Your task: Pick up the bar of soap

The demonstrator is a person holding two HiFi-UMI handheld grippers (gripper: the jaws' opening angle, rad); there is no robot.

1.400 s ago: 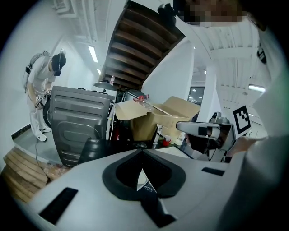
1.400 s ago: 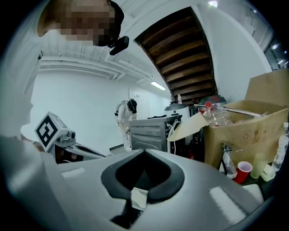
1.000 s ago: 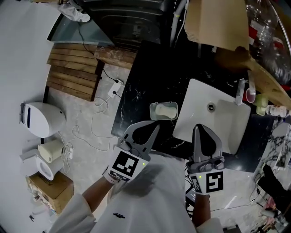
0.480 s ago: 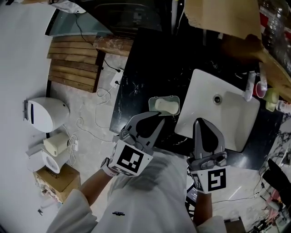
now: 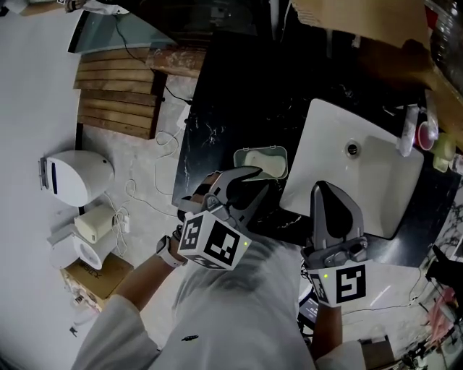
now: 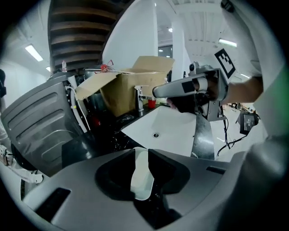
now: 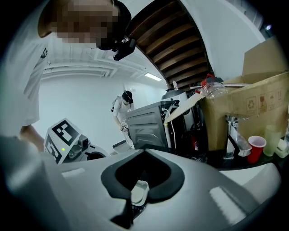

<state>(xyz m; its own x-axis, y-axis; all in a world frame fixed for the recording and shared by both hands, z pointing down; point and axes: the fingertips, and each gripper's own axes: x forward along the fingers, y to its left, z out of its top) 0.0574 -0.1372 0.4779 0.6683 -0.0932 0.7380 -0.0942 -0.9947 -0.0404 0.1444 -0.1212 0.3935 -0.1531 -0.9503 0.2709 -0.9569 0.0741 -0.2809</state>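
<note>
Lower and rolled over since a second ago, the left gripper (image 5: 255, 182) now has its tips at the near rim of the soap dish, where before it hung back from it. Its jaws have just been opening, and a narrow gap now parts them. The black countertop (image 5: 239, 108) fills the middle of the head view, with the white sink (image 5: 362, 188) set into its right side and a cardboard box (image 5: 347, 14) at the far edge behind the sink. Over the front edge of the counter, just beside the sink's near corner, the right gripper (image 5: 323, 186) is held with its jaws pressed together as before, nothing caught between them. In the left gripper view the parted jaws frame a pale shape in the gap, the pads standing clear of it on either side, so that gripper clasps nothing. On the counter just left of the sink sits the soap dish (image 5: 239, 155), a small pale tray. The bar of soap (image 5: 265, 165) lies inside it, cream-coloured, untouched by either gripper. Whether the left tips touch the dish's rim or stay just above it cannot be told from above.
</note>
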